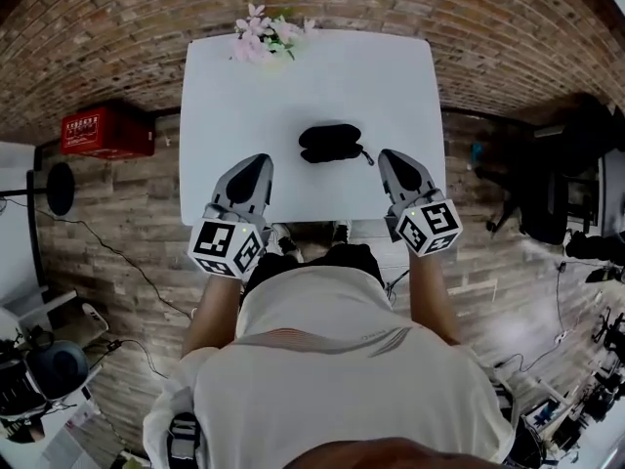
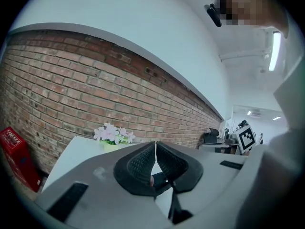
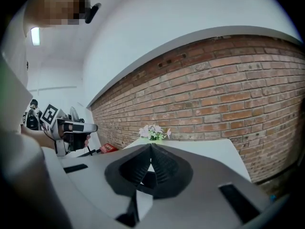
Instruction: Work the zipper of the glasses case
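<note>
Right tongs (image 3: 151, 146): jaws together, ribbed dark pads (image 3: 165, 165) meeting at the tips, nothing gripped. A dark shape shows through the gap under the pads; cannot tell what it is. Beyond the tips is a white table (image 3: 205, 148) with a pot of pale pink flowers (image 3: 153, 132) at its far edge, by the brick wall (image 3: 228, 89). Red box (image 3: 109, 148) low by the wall, left of the table. Far left: left tongs (image 3: 89, 127), marker cube (image 3: 49, 114) facing the camera.

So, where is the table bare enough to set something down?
Between the flowers and the glasses case, and along both sides of the table. Crowded at the near edge: left gripper and right gripper flank the case.
</note>
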